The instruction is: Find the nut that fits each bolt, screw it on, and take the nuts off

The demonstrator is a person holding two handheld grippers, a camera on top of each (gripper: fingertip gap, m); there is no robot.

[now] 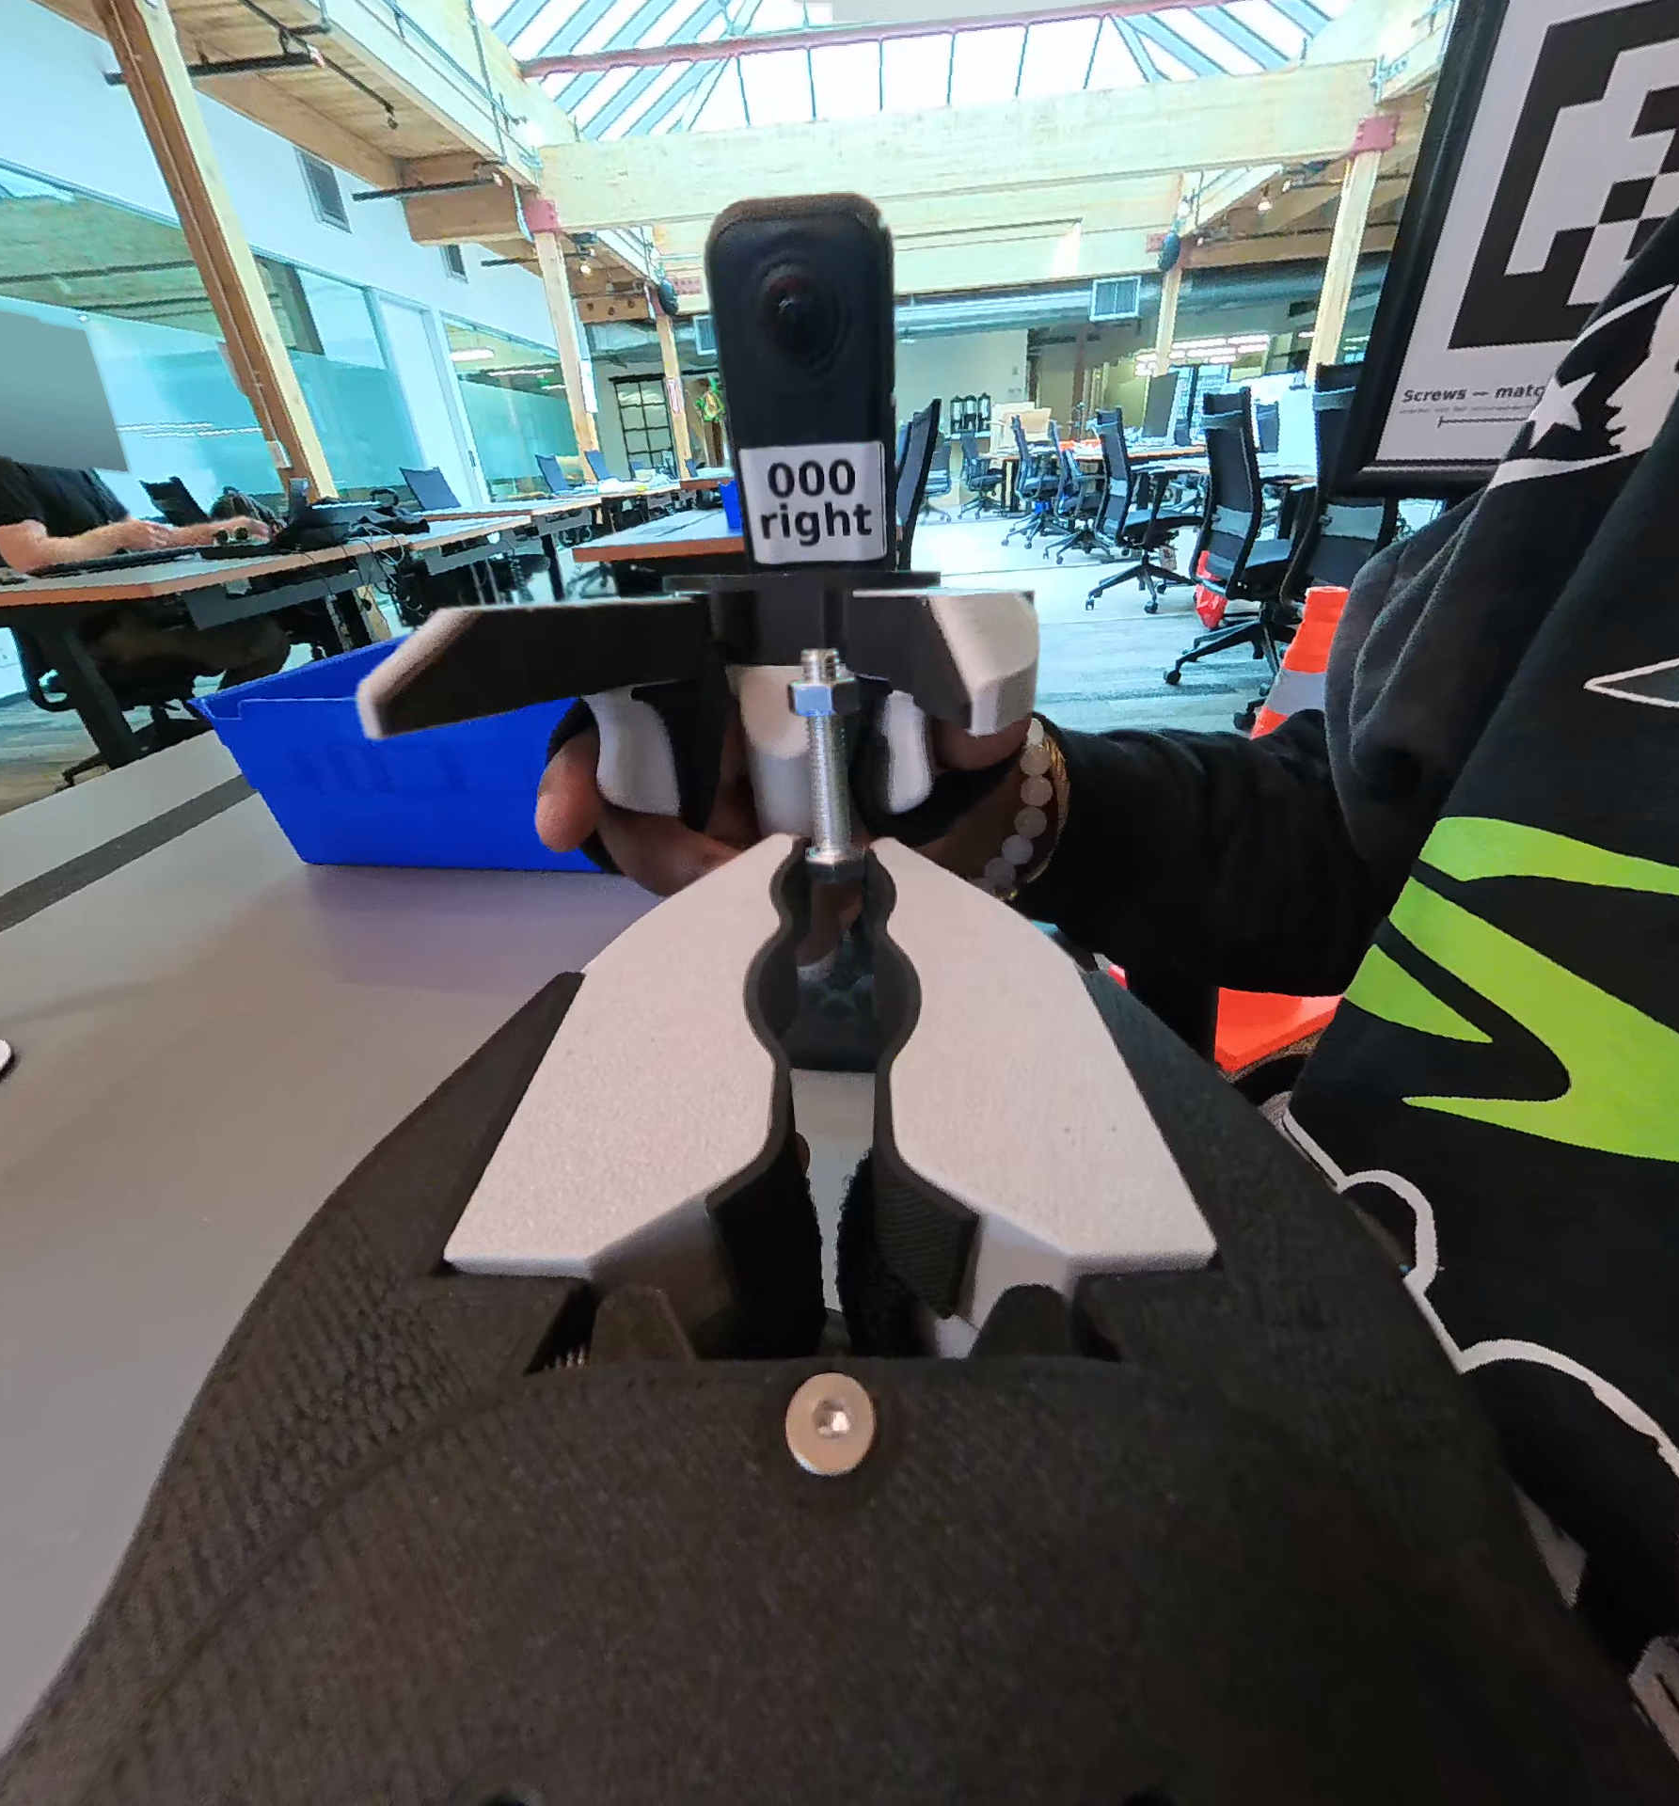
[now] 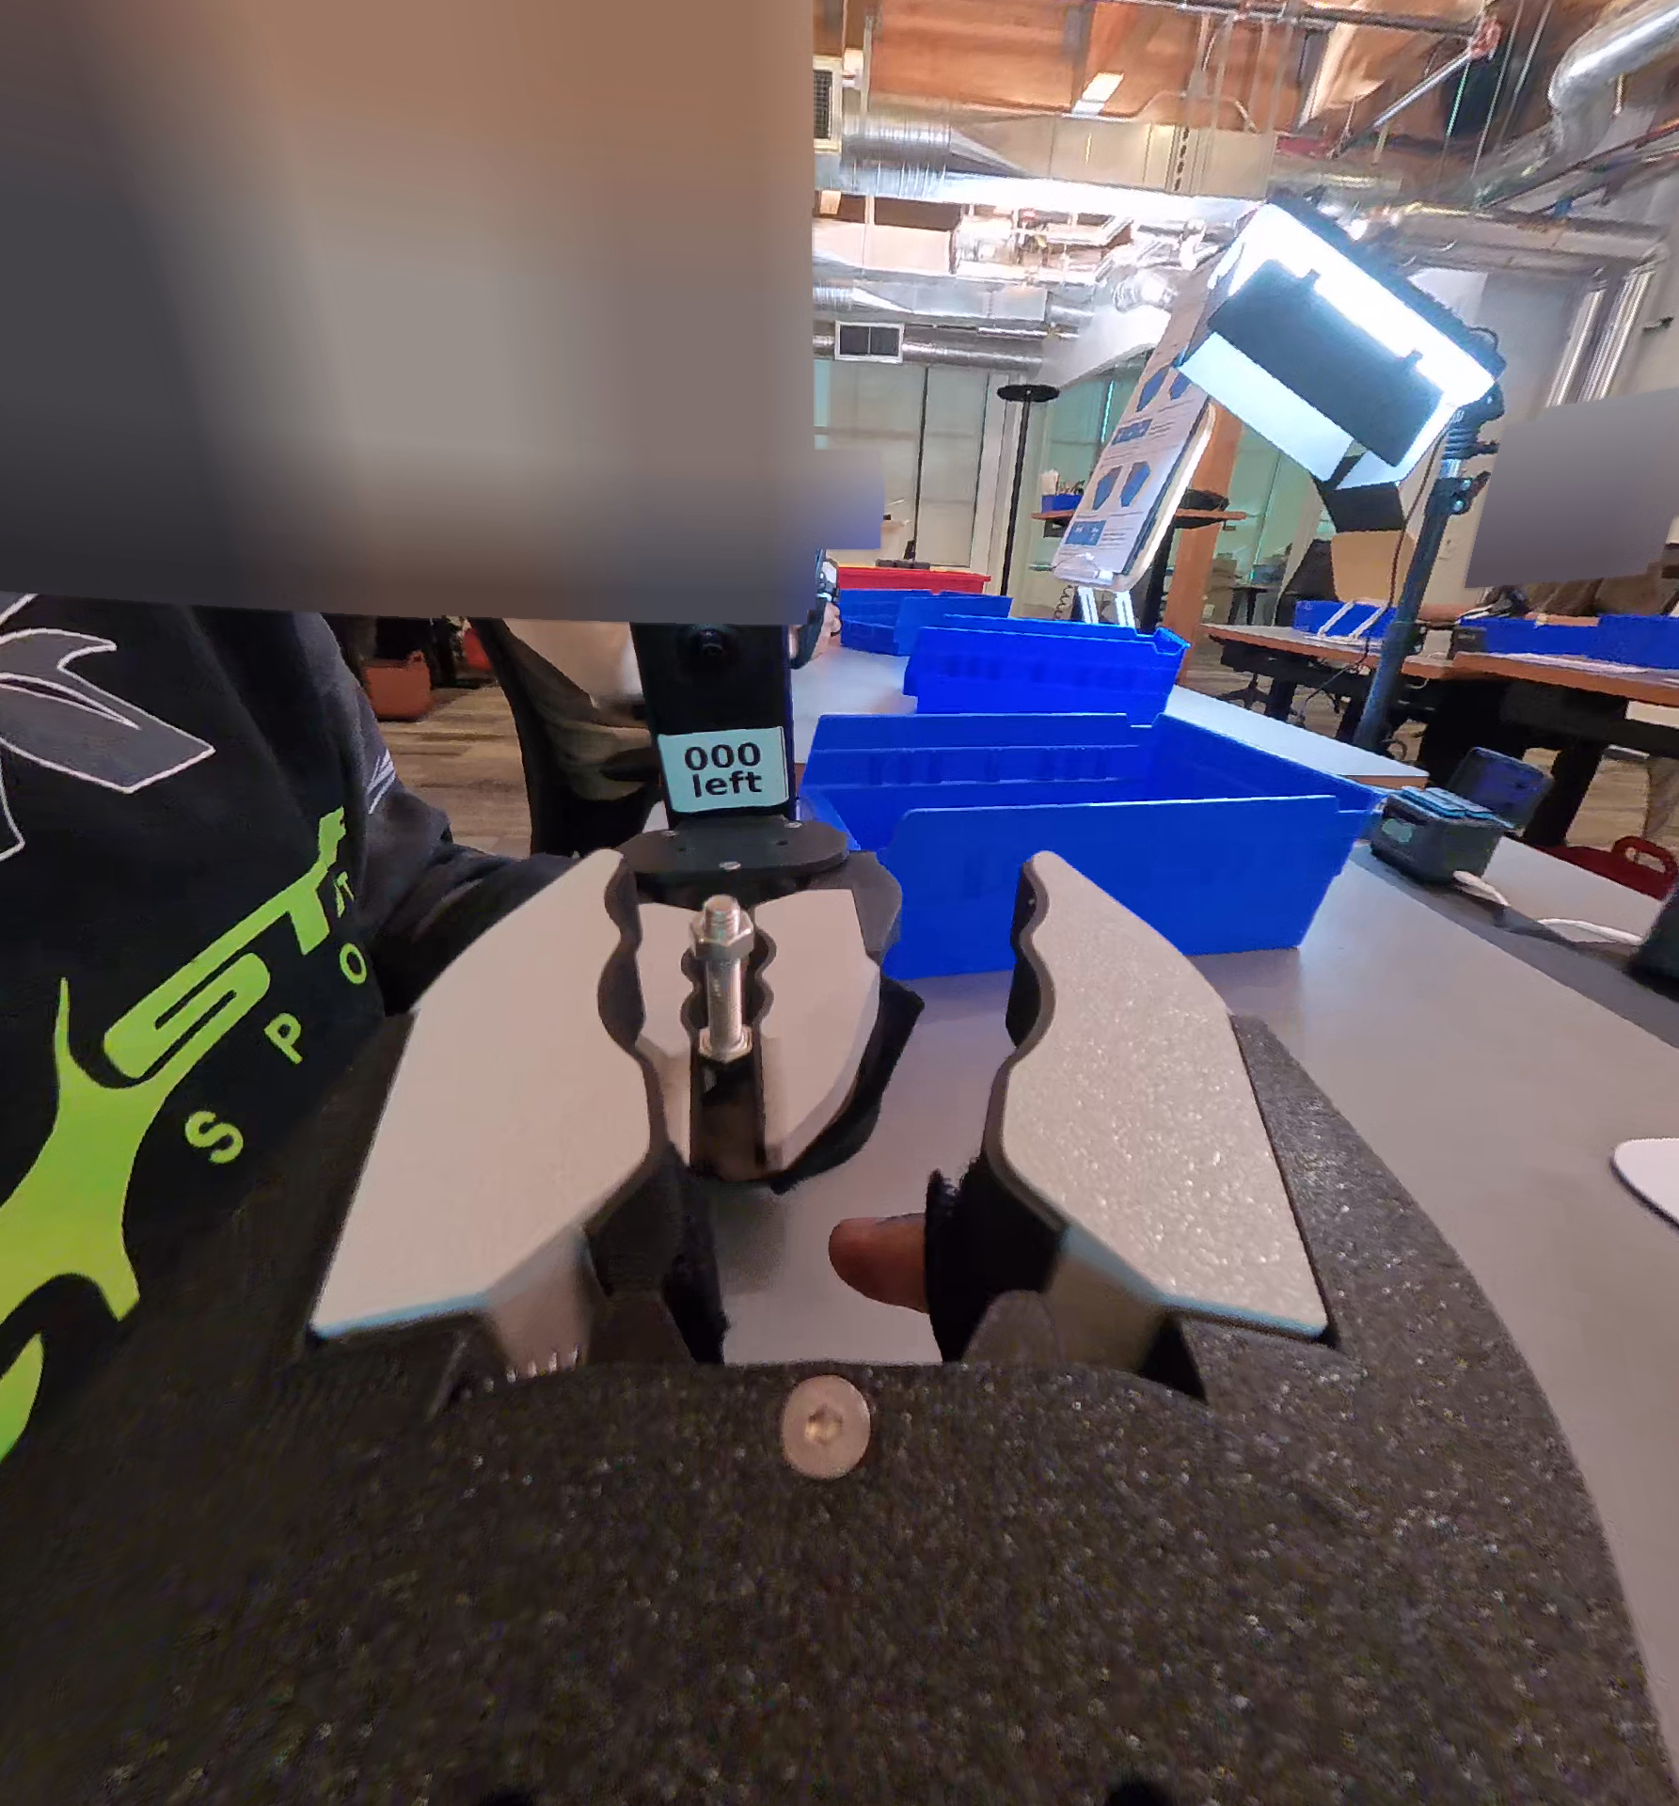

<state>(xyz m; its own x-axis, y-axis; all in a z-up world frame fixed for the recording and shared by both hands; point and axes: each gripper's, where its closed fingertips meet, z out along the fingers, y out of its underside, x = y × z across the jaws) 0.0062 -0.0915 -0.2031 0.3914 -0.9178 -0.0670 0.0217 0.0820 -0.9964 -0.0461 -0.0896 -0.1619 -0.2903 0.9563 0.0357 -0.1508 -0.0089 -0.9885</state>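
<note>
Left gripper (image 1: 830, 865) is pinching the bolt (image 1: 827, 772) by its head, shank standing upright above the table (image 1: 180, 1026) — nut (image 1: 823, 696) sitting near the threaded tip. Right gripper (image 2: 820, 963) is facing it, fingers (image 2: 1148, 1085) spread wide, touching neither. Blue bin (image 2: 1109, 850) is sitting just behind.

Shiny threaded metal bolt (image 1: 827, 772); glossy blue plastic bin (image 2: 1109, 840)
</note>
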